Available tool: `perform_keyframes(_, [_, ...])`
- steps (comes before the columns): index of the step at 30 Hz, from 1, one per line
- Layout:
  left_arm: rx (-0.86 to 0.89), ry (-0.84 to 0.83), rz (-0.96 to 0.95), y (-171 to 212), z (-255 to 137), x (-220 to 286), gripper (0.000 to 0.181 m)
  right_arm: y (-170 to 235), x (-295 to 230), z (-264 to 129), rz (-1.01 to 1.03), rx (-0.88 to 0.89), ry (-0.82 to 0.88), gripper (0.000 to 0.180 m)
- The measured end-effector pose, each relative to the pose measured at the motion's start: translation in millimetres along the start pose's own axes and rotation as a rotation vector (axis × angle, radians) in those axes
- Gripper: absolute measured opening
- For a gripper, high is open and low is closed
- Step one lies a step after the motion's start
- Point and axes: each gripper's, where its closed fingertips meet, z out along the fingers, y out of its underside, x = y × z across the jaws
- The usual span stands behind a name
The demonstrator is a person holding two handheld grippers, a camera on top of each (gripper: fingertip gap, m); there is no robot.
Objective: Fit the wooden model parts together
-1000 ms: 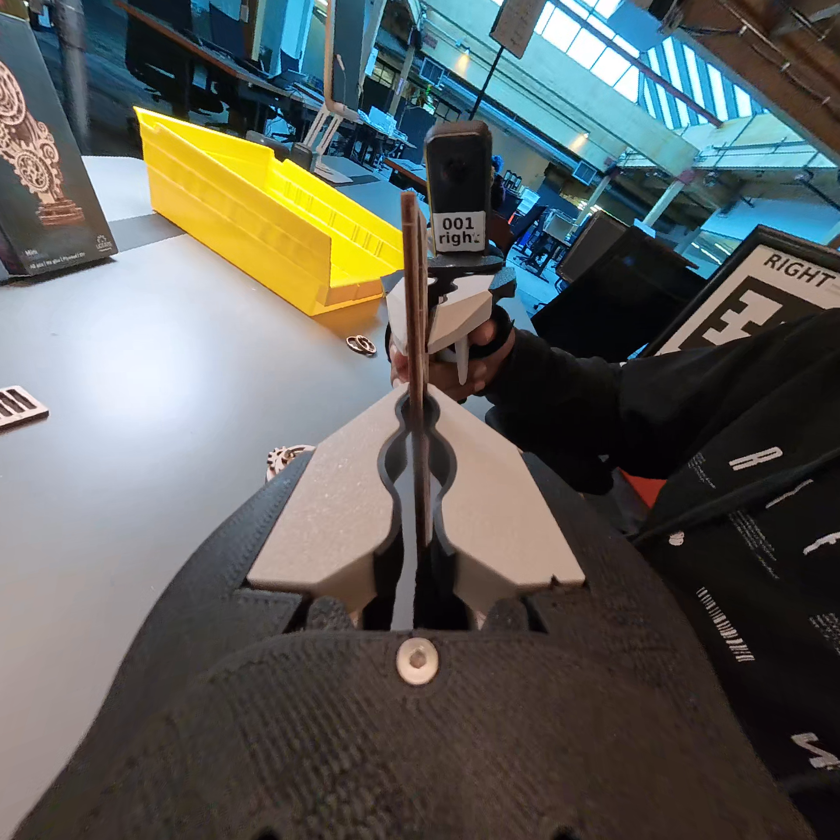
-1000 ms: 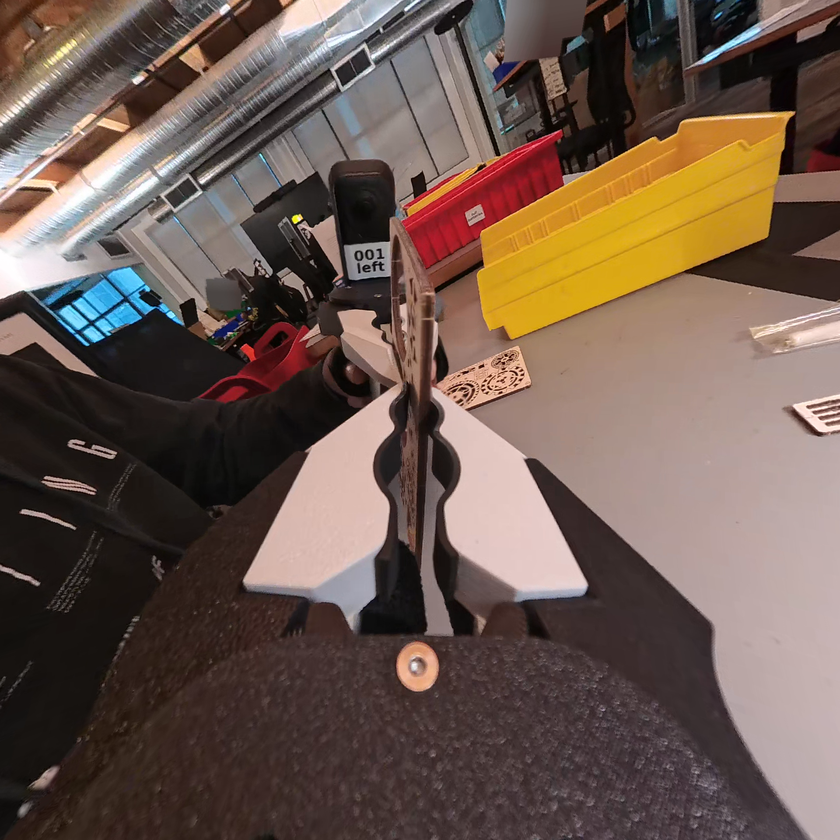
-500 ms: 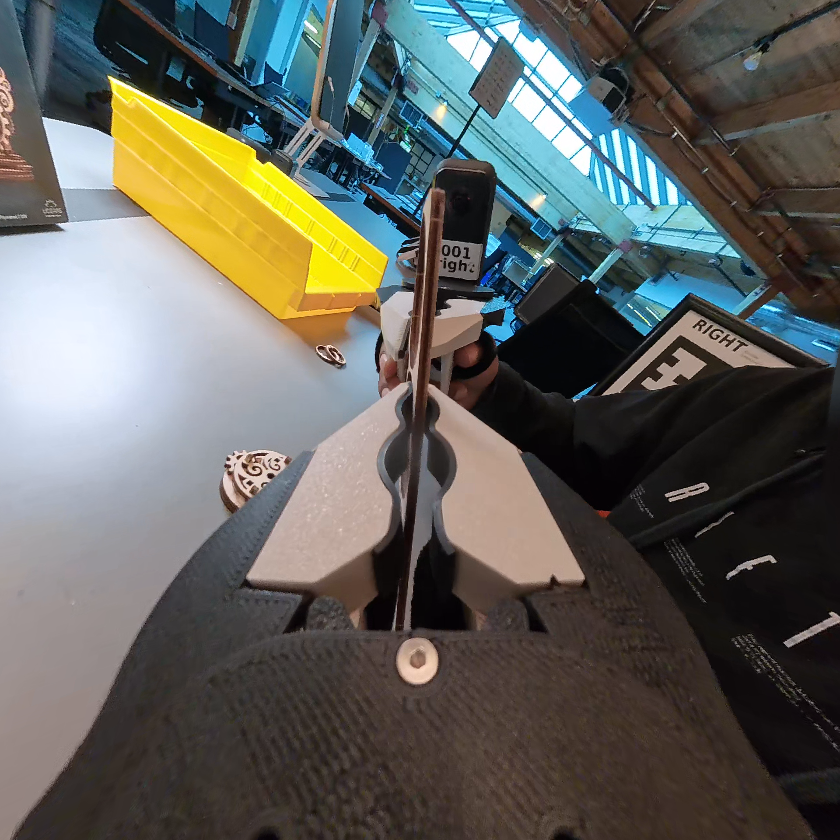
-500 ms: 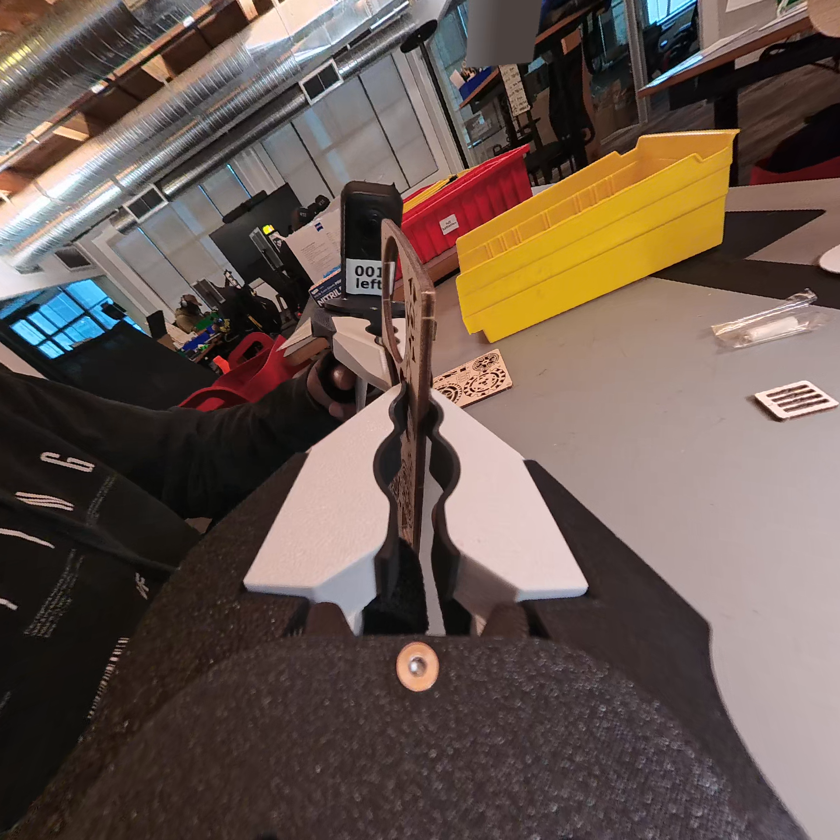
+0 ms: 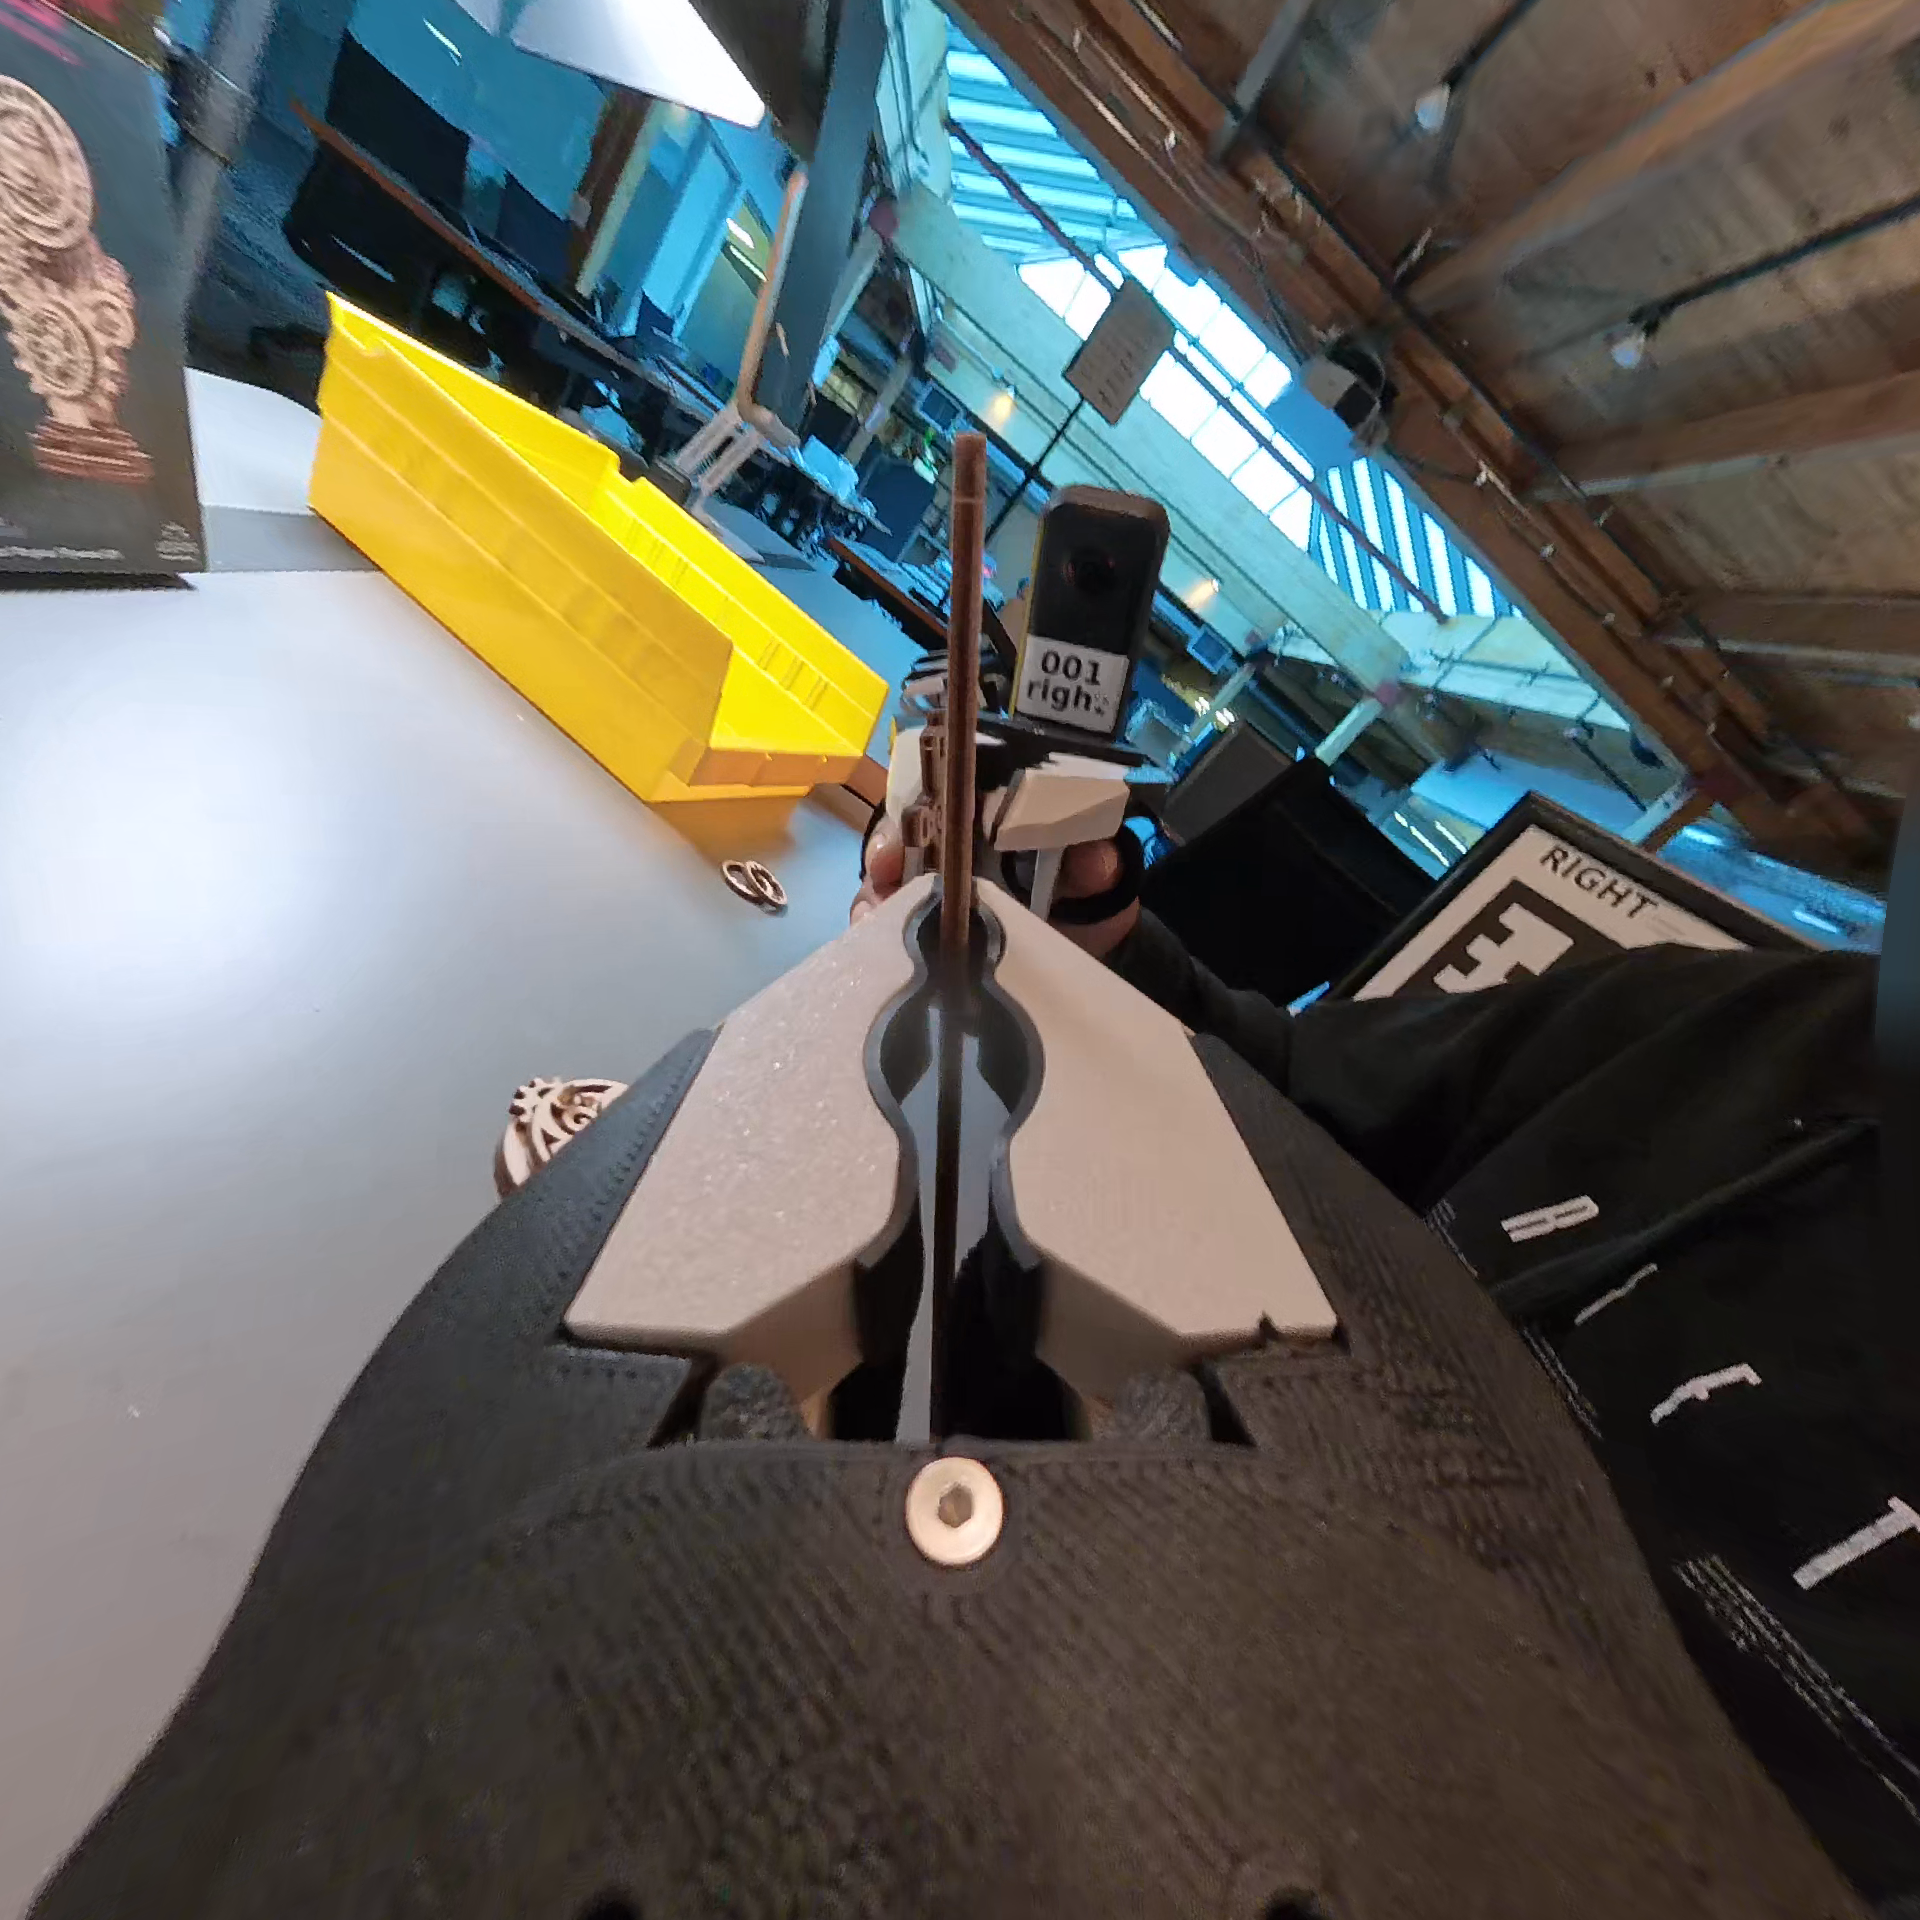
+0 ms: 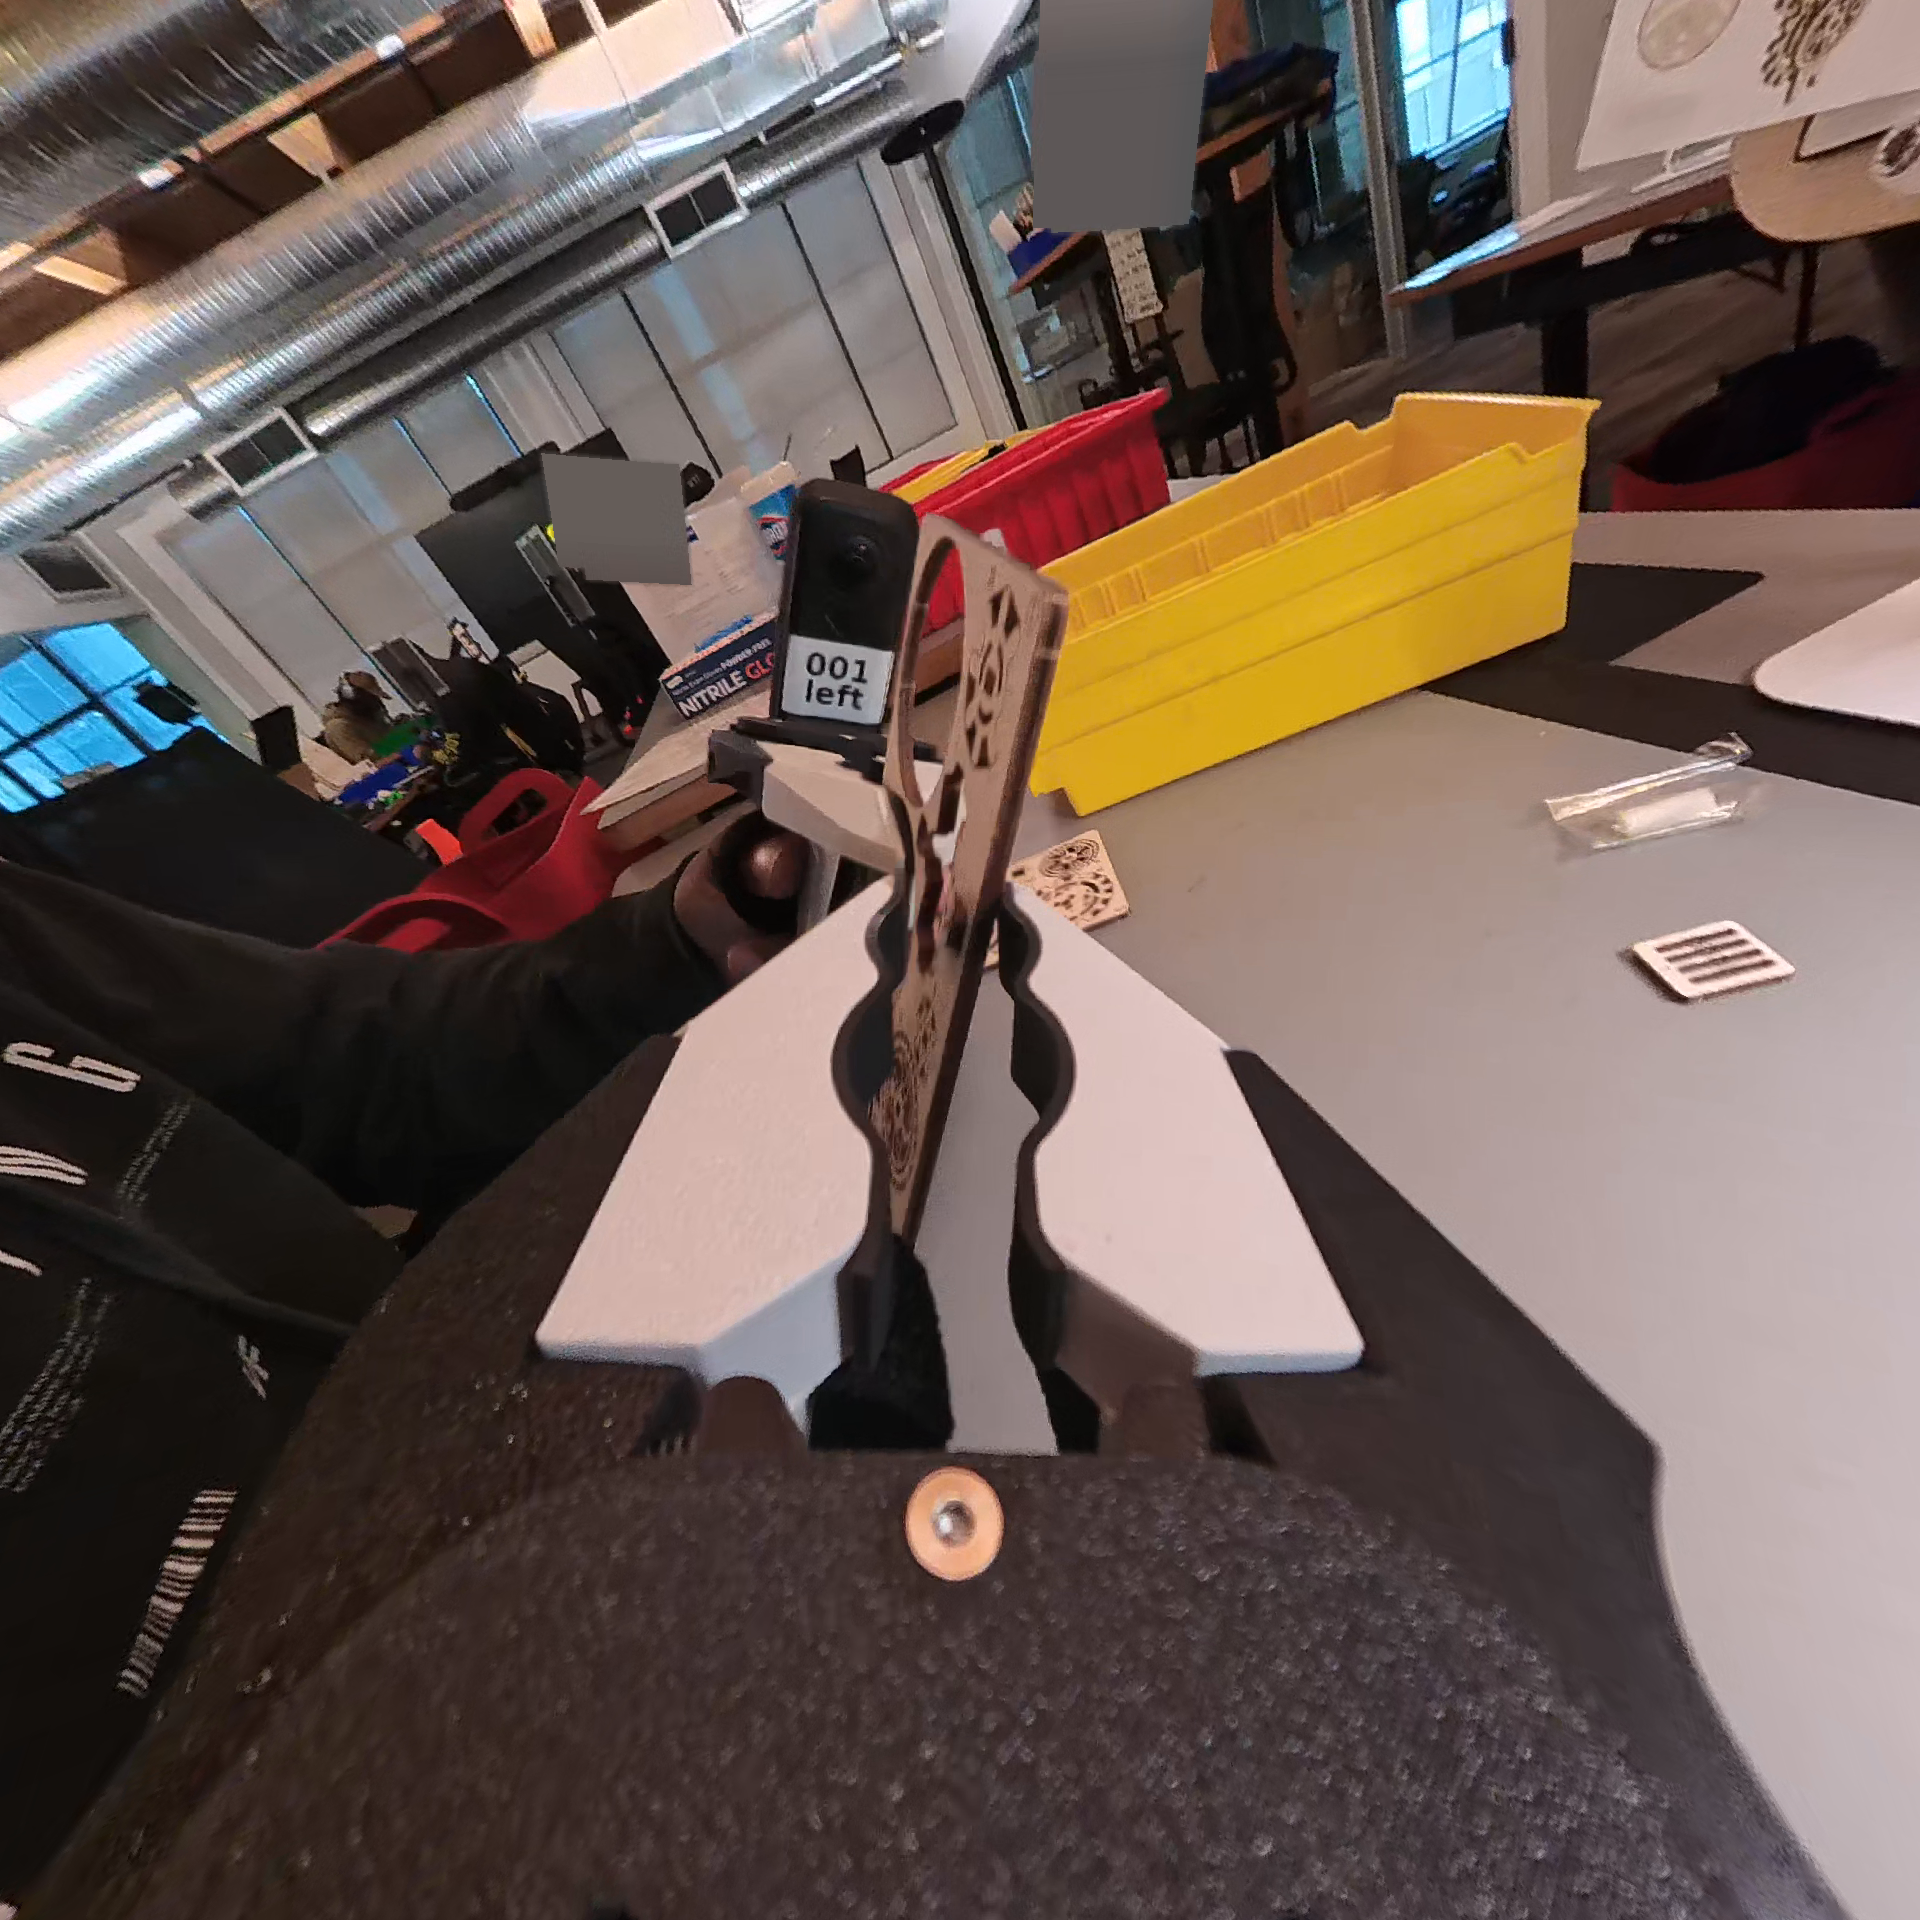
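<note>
- Left gripper [image 5: 948,925]: jaws nearly together, clamped on thin laser-cut wooden model panel [image 5: 964,665], seen edge-on in left wrist view, standing upright betw. the pale fingers [image 5: 790,1122].
- Right gripper [image 6: 951,914]: jaws wider apart at the base; same flat wooden panel [image 6: 977,748] w/ cut-out gear patterns sits betw. them, tilted a bit. Left finger touches panel; can't tell if right finger does, so grip unclear.
- Both grippers face each other above grey tabletop [image 5: 260,883]; panel is held in air betw. them, off the table.
- Person's hand [image 6: 743,894] in black sleeve holds the left gripper's handle, per right wrist view.
- Long yellow plastic bin [image 6: 1320,613] on table beyond panel; red bin [image 6: 1049,499] behind it.
- Small wooden sheet of gear cut-outs [image 6: 1075,878] lies flat just beyond right gripper tip.
- Small square slatted wooden piece [image 6: 1712,958] and clear plastic bag w/ white stick [image 6: 1647,805] lie to the right, well apart.
- Round wooden gear part [image 5: 551,1122] on table beside left gripper body; pair of small wooden rings [image 5: 755,881] near yellow bin end.
- Dark product box w/ gear-model picture [image 5: 83,312] stands at far left.
</note>
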Motion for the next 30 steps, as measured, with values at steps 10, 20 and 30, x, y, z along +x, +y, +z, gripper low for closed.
perform_keyframes(10, [-0.047, -0.026, 0.055, 6.7, 3.0, -4.4, 0.015, 4.1, 6.1, -0.5, -0.004, -0.022, 0.024, 0.002])
perform_keyframes(20, [-0.103, -0.109, 0.216, -6.0, 1.5, 7.1, 0.000, 23.3, -2.9, 5.8, -0.215, -0.216, 0.113, 0.004])
perform_keyframes(30, [-0.032, -0.157, 0.186, -10.7, 3.6, 12.0, 0.000, 8.2, 10.4, 0.9, -0.247, -0.141, 0.218, 0.010])
